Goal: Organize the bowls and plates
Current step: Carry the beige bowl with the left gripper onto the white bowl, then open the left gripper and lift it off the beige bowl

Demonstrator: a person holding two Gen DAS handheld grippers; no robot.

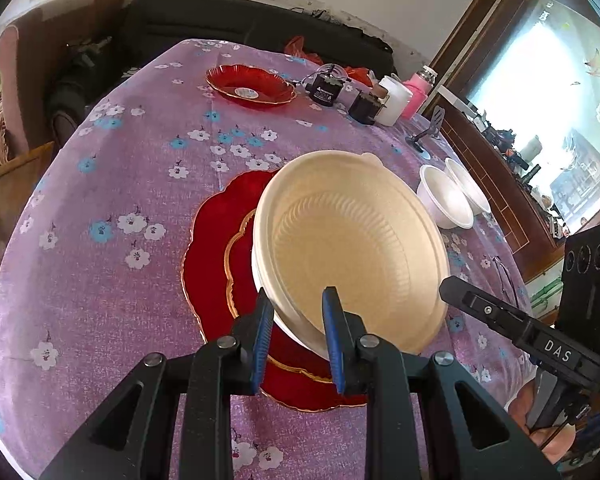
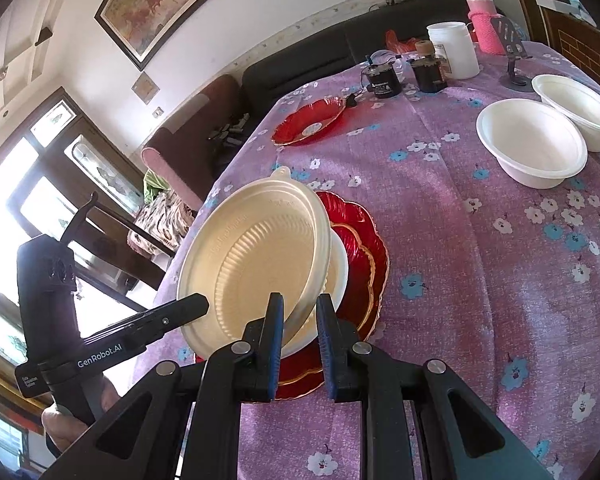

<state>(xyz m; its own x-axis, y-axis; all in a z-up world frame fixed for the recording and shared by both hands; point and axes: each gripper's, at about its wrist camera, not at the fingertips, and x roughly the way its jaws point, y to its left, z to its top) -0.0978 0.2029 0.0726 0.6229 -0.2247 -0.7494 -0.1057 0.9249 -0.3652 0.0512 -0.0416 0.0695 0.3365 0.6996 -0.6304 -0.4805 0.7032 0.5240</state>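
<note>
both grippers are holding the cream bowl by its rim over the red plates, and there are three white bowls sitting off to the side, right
Not quite: only two white bowls sit off to the side, as the right wrist view shows. The rest holds: the left gripper and right gripper both clamp the cream bowl by its rim over the red plates.

Red plates (image 1: 216, 248) largely hidden beneath tilted cream bowl (image 1: 352, 240)

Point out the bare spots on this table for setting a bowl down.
Bare cloth lies between the stacked red plates, the far red dish and the two white bowls. More lies near the edge right of the stack. The far end by the white jug is crowded.
</note>
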